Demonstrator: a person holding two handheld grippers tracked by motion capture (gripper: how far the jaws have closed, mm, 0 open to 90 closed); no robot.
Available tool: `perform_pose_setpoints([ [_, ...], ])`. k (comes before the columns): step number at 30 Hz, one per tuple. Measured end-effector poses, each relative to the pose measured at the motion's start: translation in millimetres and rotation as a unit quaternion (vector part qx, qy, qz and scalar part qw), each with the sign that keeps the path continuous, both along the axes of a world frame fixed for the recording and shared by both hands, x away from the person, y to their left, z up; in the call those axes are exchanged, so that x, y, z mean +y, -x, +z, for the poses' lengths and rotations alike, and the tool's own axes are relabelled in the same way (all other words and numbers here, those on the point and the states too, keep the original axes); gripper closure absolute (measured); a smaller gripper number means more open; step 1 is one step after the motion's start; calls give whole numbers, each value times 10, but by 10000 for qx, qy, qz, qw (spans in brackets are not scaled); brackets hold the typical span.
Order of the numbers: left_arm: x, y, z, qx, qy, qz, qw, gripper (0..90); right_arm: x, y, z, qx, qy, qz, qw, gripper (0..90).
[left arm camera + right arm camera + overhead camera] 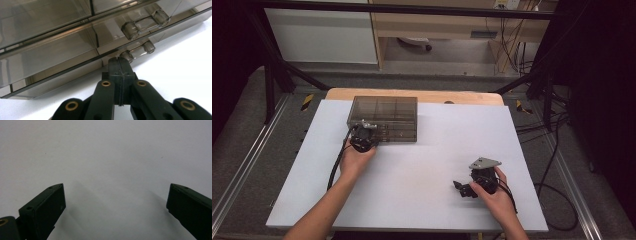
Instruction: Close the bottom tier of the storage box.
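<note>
So the big white surface point(422, 165) takes up most of the high view, and the smoky clear plastic organizer box point(384, 118) sits at about 11 o'clock on it, lid down, dividers showing through the top. The left tool point(364, 131) is parked right at the box's front edge, near its left end. In the left gripper view its jaws are pressed flat together with nothing between them, tips nosed up against the front wall just below the lid seam, right next to the lower clear latch point(138, 50). The second latch piece point(146, 23) sits higher on the lid. The right tool point(465, 188) is way off at 5 o'clock, well apart from the box, jaws spread wide over bare surface and holding nothing.

Looks like the step here is popping the latch to open the lid. Next move probably needs the closed tip to slide under that latch and pry upward, and the right tool should likely come over to steady the box so it doesn't skate.
</note>
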State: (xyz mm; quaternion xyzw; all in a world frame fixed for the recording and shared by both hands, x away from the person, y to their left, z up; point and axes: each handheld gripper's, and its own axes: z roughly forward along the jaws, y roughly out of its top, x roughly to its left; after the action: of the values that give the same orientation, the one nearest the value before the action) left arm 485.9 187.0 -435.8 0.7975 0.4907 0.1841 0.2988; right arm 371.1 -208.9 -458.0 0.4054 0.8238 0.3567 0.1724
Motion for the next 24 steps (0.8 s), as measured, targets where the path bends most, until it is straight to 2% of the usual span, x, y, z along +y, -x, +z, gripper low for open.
perform_pose_setpoints([
  [24,-12,-33,-16,-58,-43,52,10000,900,-2,-1,-1,16,5,-6,10000,26],
])
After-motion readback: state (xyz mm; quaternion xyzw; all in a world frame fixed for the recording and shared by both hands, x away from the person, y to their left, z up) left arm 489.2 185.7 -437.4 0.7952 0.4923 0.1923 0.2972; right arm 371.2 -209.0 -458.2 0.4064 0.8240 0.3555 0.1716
